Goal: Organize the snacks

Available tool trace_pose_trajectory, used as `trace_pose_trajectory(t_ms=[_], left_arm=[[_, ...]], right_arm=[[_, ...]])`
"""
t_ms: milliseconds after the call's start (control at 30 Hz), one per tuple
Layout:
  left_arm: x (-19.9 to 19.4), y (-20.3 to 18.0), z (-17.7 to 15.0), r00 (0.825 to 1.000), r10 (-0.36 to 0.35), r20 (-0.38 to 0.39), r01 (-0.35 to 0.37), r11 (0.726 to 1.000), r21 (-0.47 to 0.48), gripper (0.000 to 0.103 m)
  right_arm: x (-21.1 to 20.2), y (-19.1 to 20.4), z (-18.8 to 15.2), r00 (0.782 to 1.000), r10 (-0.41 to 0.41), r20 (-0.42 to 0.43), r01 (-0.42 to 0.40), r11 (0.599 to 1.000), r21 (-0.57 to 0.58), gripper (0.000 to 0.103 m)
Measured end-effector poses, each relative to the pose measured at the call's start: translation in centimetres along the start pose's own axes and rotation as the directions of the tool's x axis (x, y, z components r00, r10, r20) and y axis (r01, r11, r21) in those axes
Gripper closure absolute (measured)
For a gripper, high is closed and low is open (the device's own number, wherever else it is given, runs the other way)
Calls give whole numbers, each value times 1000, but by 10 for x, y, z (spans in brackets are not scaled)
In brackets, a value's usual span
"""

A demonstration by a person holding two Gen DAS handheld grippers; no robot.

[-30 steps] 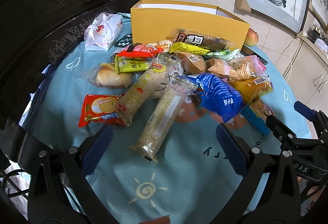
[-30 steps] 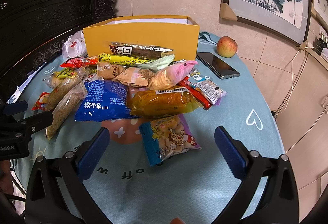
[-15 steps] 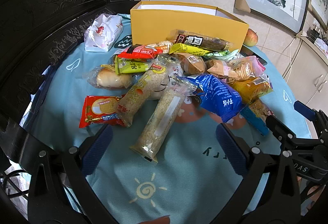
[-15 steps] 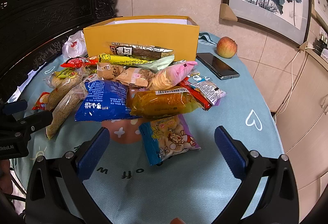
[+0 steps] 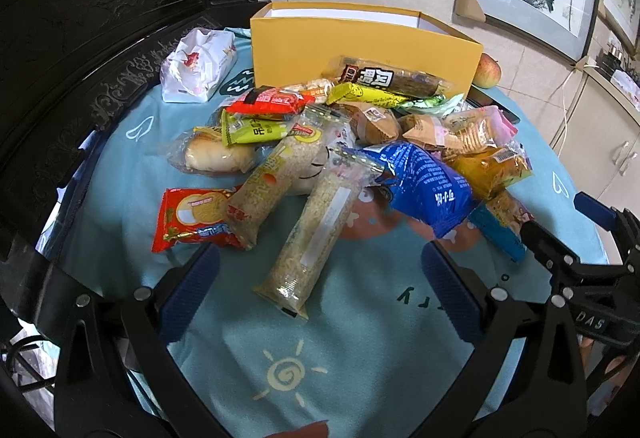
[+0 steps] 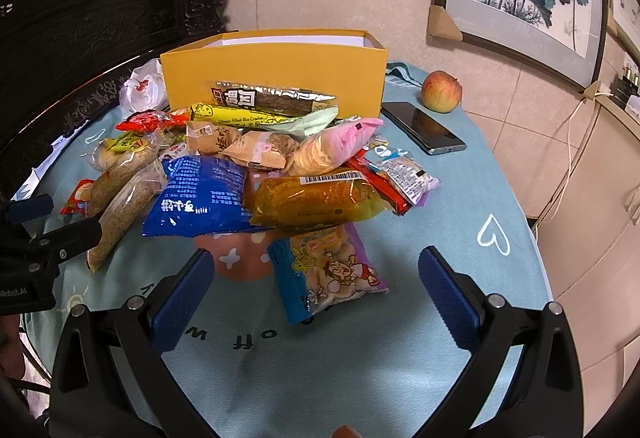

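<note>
- Snacks lie in a loose heap on the bench [image 5: 120,165], just in front of the yellow box [image 5: 360,53], which stands open at the top; the box serves as landmark for all below.
- Against the box's front wall leans a dark bar packet [image 6: 272,99], with a yellow cracker stick [image 6: 236,115] just below it.
- Nearer the camera than the box, in the middle of the heap, lies a blue bag [image 6: 200,197], touching an orange-yellow packet [image 6: 316,197] beside it.
- Two long clear packs of grainy sticks [image 5: 308,242] lie on the box's left side of the heap, one partly over a red biscuit packet [image 5: 192,217].
- A cartoon-printed packet [image 6: 328,274] lies furthest out from the box.
- Left tongs [image 5: 320,290]: spread wide, holding nothing, hovering over the bench on the side of the heap away from the box; the near end of one long clear pack lies between the blue pads [image 5: 188,294].
- Right tongs [image 6: 316,290]: likewise wide apart and empty; the cartoon-printed packet lies between its fingers, not touched.
- Right of the box rest an apple [image 6: 440,91] and a phone [image 6: 424,127]; left of it, a white tissue pack [image 5: 198,65].
</note>
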State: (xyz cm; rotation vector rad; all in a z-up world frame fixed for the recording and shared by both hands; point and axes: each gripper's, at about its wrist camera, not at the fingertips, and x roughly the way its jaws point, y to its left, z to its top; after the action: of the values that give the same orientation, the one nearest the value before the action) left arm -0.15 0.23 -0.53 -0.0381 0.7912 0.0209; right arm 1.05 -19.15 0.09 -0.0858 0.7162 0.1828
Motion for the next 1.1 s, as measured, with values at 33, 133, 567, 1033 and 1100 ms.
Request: trace_pose_trajectory(t_ms=[33, 133, 567, 1033, 1100], left_arm=[[1, 0, -1, 1000, -2, -3, 2, 1000, 2, 2], [10, 3, -3, 1000, -10, -24, 11, 1000, 5, 2], [63, 5, 6, 995, 27, -93, -23, 999, 42, 2], [70, 20, 9, 992, -19, -121, 21, 1000, 14, 75], [68, 20, 7, 992, -34, -120, 35, 999, 10, 75]], right_arm=[[1, -1, 0, 1000, -3, -2, 3, 1000, 2, 1], [6, -5, -1, 1000, -6, -13, 7, 1000, 11, 1], [35, -15, -4, 998, 0, -70, 1, 1000, 20, 1], [43, -18, -3, 990, 21, -142, -28, 999, -45, 1], [46, -14, -2, 988, 15, -152, -26, 997, -71, 4]])
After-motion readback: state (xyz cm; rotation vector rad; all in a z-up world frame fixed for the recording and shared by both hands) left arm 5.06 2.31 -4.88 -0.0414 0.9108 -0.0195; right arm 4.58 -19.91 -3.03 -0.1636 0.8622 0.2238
